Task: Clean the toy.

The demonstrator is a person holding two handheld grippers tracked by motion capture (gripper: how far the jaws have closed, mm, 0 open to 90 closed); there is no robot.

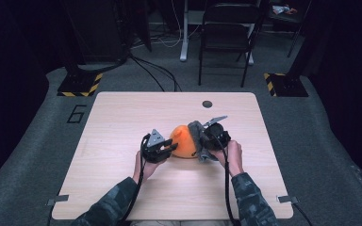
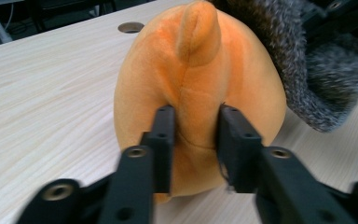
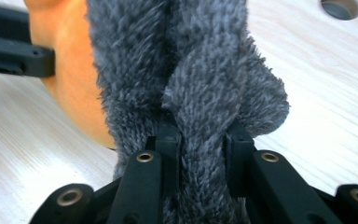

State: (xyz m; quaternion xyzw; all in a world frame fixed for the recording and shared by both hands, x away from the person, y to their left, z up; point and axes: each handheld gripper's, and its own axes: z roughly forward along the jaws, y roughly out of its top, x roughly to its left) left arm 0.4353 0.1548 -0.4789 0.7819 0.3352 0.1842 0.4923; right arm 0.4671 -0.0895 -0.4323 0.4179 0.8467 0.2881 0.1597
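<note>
Camouflage sleeves (image 1: 252,197), black cabled grippers (image 1: 162,149)

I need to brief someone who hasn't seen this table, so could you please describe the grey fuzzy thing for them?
Start at the pale wooden table, near its middle, where a rounded orange plush toy sits. The shaggy dark grey fleece cloth drapes over that toy's right side, a fold pinched in the right gripper. It alone is grey and furry.

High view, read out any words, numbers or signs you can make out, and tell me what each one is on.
"6": a large dark numeral on the grey floor, left of the table.
Yellow-and-black hazard stripes on two stand bases behind the table: a marking, no words.
Nothing else is readable.
</note>
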